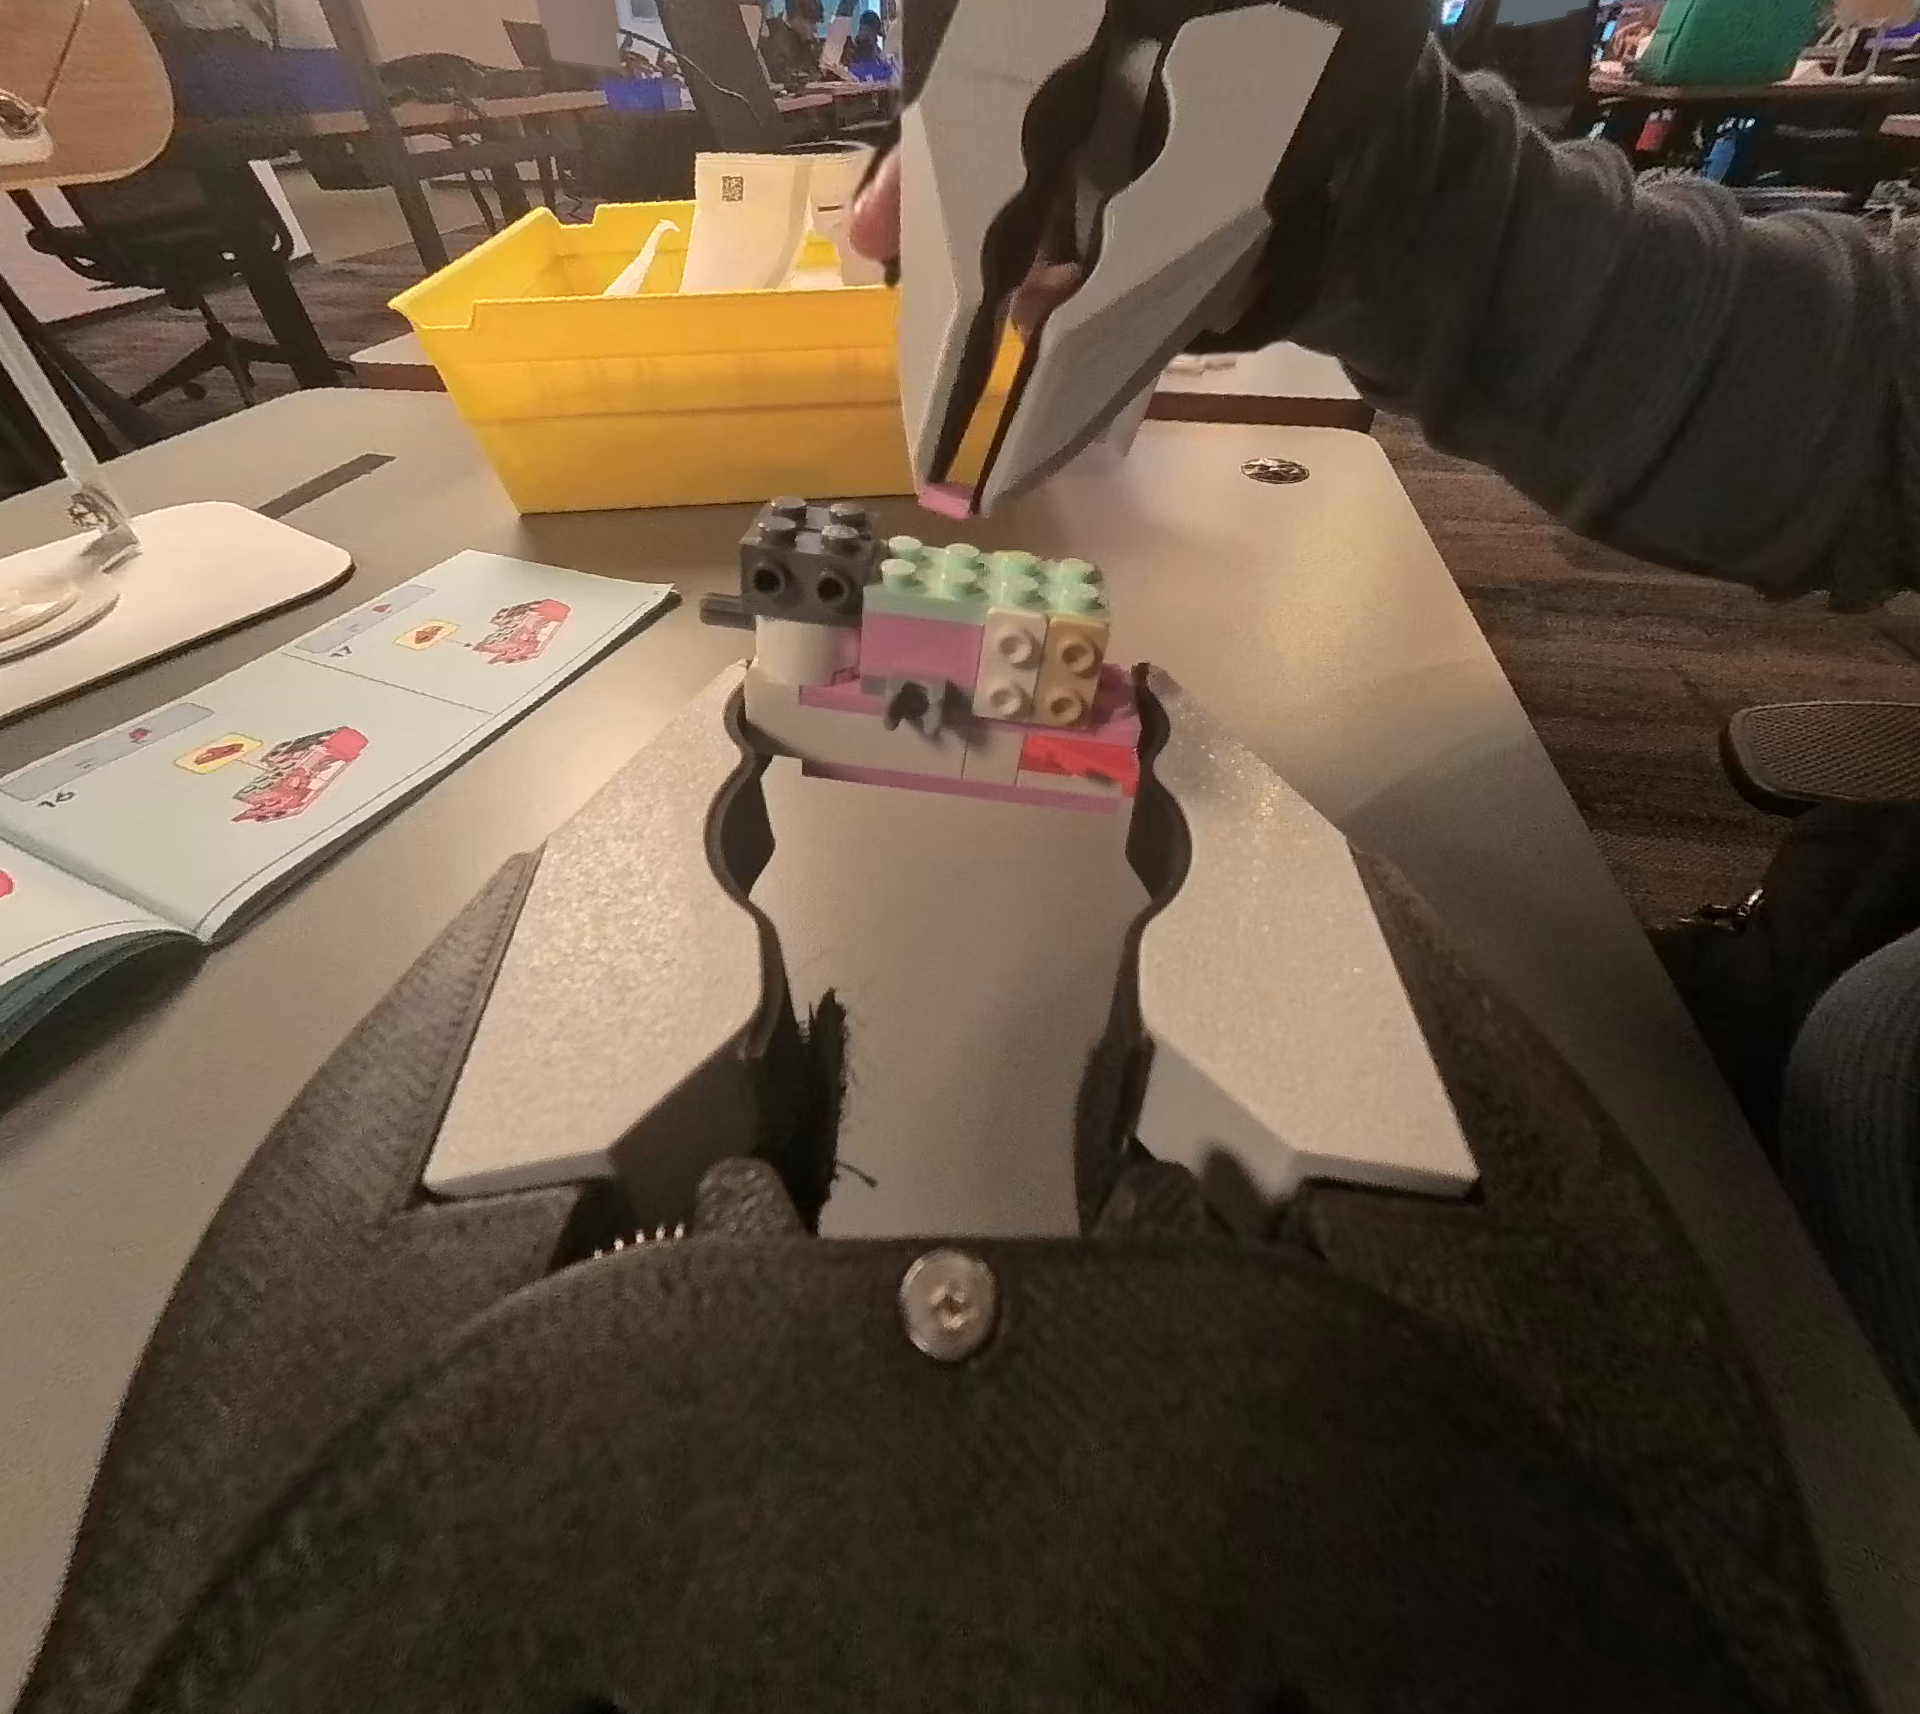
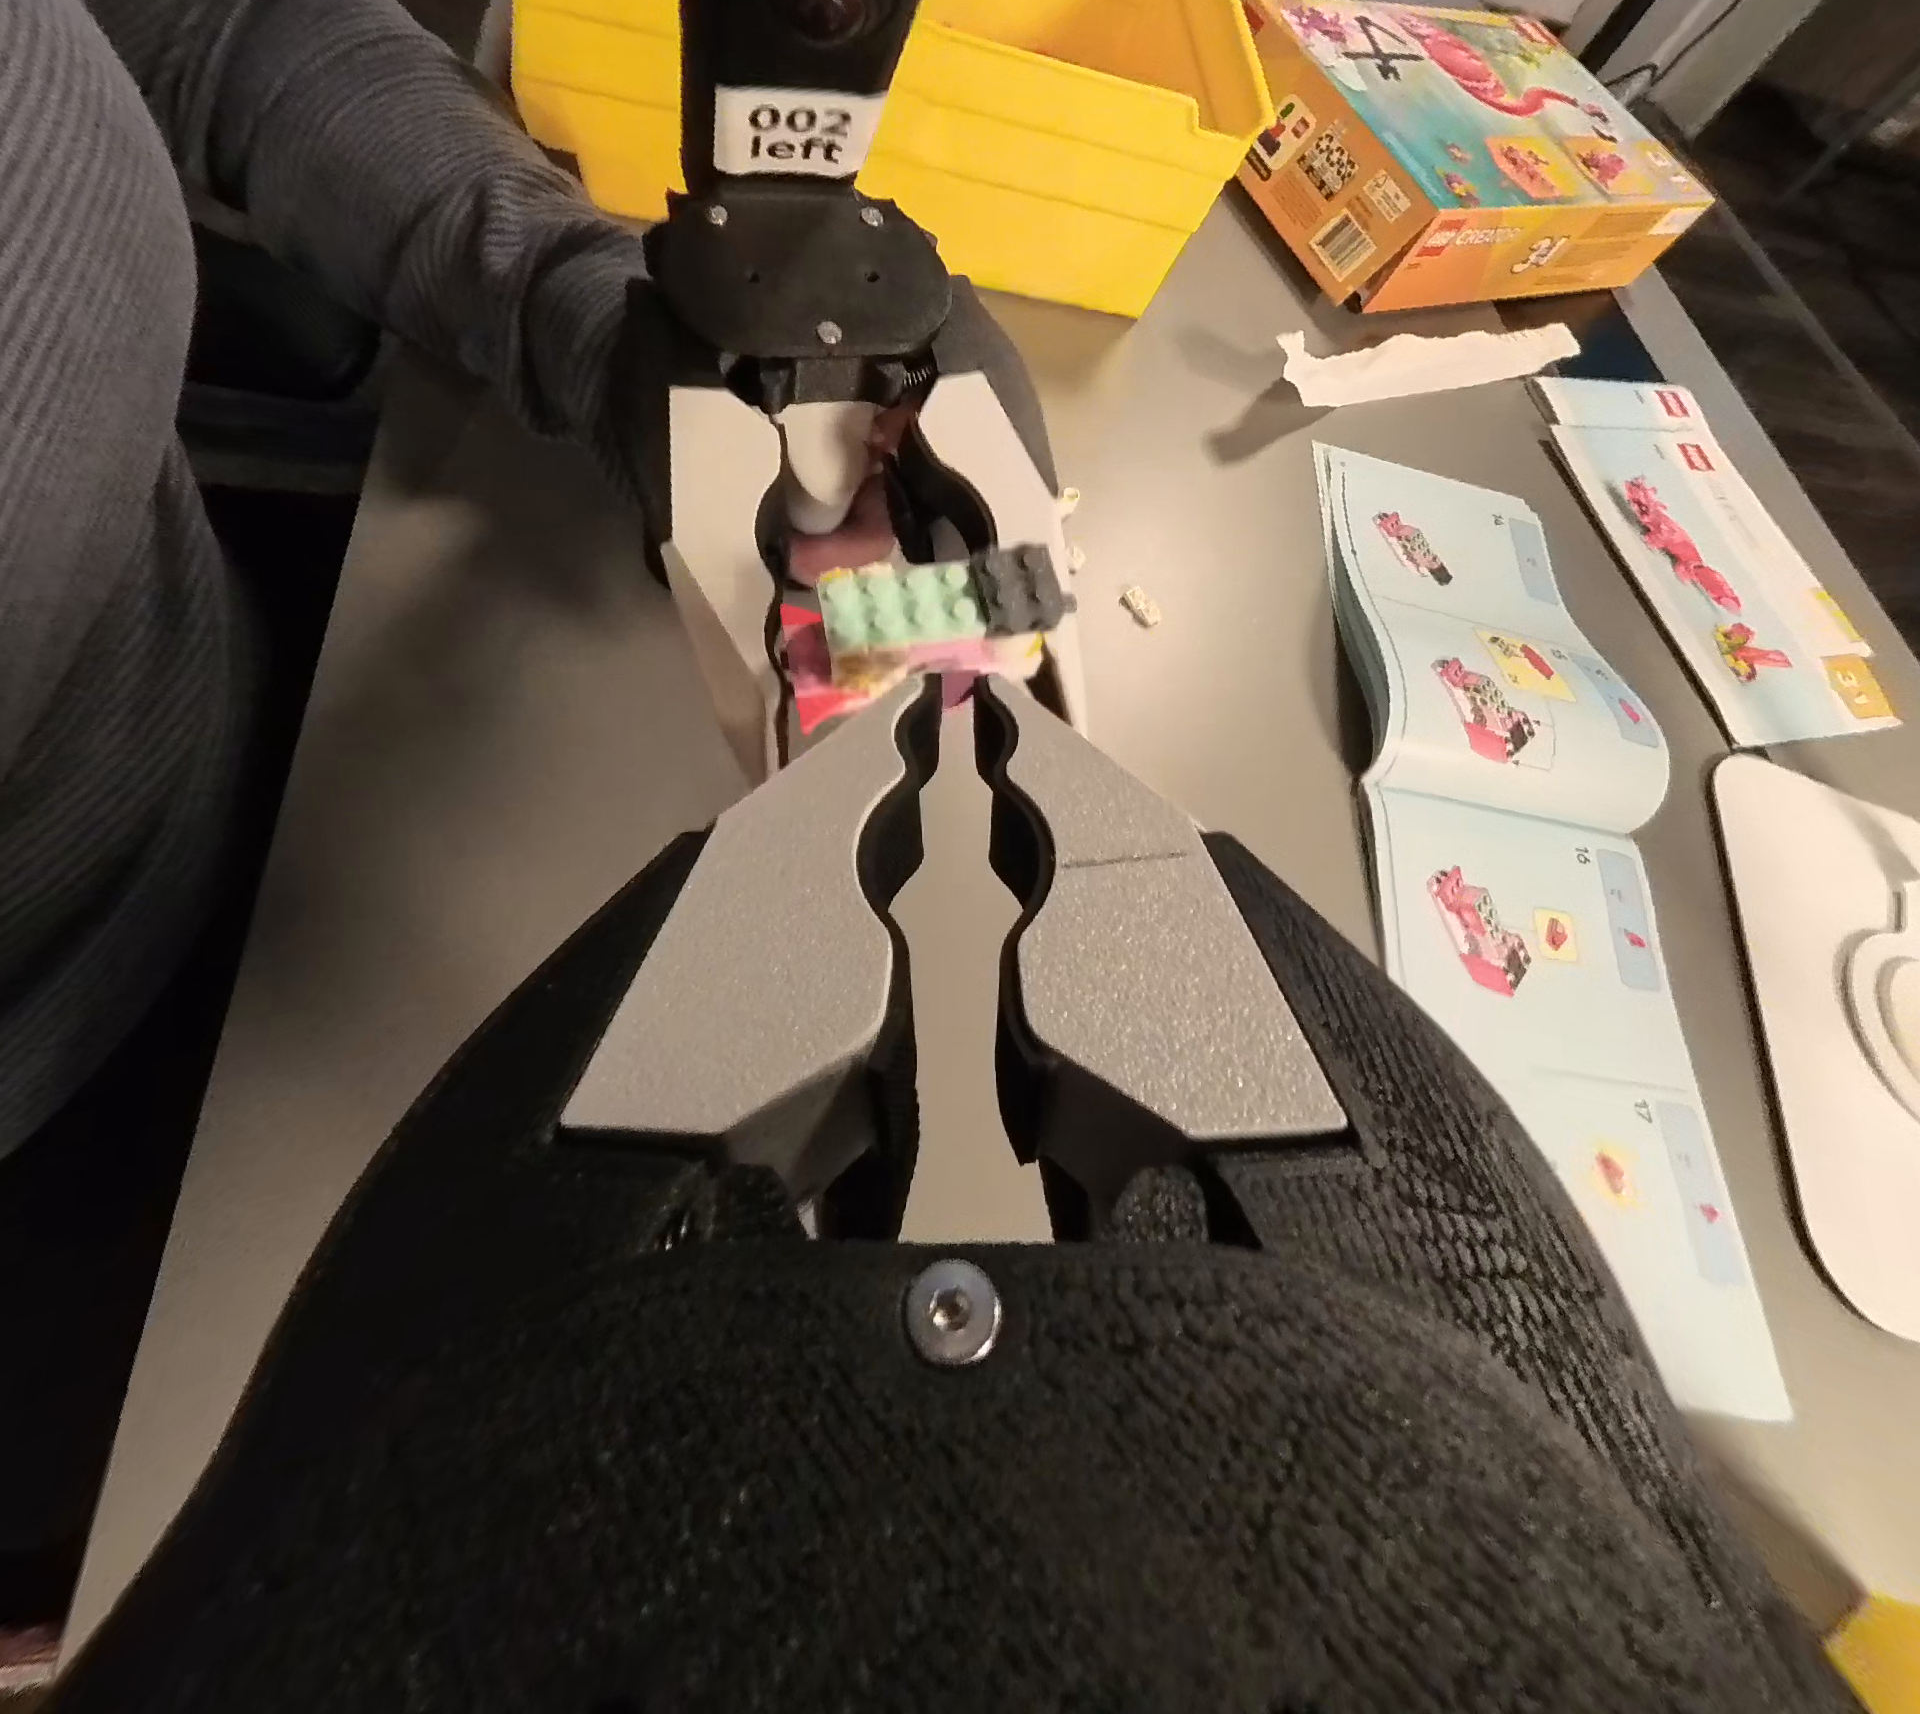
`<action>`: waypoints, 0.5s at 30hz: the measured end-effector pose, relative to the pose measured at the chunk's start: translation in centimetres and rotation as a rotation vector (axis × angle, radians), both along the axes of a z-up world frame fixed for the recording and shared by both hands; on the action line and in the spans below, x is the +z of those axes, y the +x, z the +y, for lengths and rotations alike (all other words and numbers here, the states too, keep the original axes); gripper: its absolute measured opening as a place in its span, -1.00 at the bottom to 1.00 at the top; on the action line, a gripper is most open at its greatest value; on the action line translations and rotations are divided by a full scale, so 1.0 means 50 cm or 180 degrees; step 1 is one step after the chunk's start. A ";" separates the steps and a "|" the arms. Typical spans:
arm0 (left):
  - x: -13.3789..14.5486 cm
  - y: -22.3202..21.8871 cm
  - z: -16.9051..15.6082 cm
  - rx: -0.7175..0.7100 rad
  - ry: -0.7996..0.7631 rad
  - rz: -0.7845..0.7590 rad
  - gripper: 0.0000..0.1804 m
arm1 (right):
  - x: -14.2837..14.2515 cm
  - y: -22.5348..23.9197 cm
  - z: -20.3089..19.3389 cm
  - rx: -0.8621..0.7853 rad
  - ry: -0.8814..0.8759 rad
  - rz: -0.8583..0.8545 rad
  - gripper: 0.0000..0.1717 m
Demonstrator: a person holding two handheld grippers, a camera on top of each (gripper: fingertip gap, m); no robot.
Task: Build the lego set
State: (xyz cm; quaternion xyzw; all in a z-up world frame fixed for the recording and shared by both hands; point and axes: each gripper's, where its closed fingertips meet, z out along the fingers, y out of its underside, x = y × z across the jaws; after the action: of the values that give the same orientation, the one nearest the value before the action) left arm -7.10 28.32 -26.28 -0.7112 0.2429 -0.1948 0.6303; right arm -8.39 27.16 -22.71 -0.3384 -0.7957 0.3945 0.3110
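Left wrist view, left claw (image 1: pixel 940 729): spread wide; a brick assembly (image 1: pixel 935 677) is clamped by its base between the two fingertips, at frame centre.
Left wrist view, assembly: long axis left to right across the frame; mint studded plate on top, dark grey studded block at the left end, pink, cream and tan bricks below, a red piece at lower right.
Left wrist view, right claw (image 1: pixel 951 501): descends from the upper right, tips nearly together, pinching a small pink piece (image 1: pixel 948 502); it sits just above and behind the mint plate, apart from it.
Left wrist view, surroundings: yellow bin (image 1: pixel 644 376) behind, open instruction booklet (image 1: pixel 312 729) at left, on the table (image 1: pixel 1299 625).
Right wrist view, right claw (image 2: pixel 951 698): fingers close together; the pink piece (image 2: pixel 958 690) shows at the tips.
Right wrist view, assembly (image 2: pixel 914 625): directly beyond the tips, above frame centre, blurred; grey block to the right.
Right wrist view, surroundings: printed box (image 2: pixel 1455 158) at upper right.
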 end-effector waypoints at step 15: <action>-0.001 -0.002 0.000 0.0011 -0.0005 0.0012 -0.25 | -0.197 0.095 0.064 -0.0679 -0.0273 -0.0738 -0.95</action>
State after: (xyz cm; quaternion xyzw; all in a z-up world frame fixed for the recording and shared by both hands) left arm -7.19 28.33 -26.32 -0.7125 0.2426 -0.1925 0.6296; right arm -3.63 30.34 -32.54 -0.4772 -0.7682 0.3512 0.2424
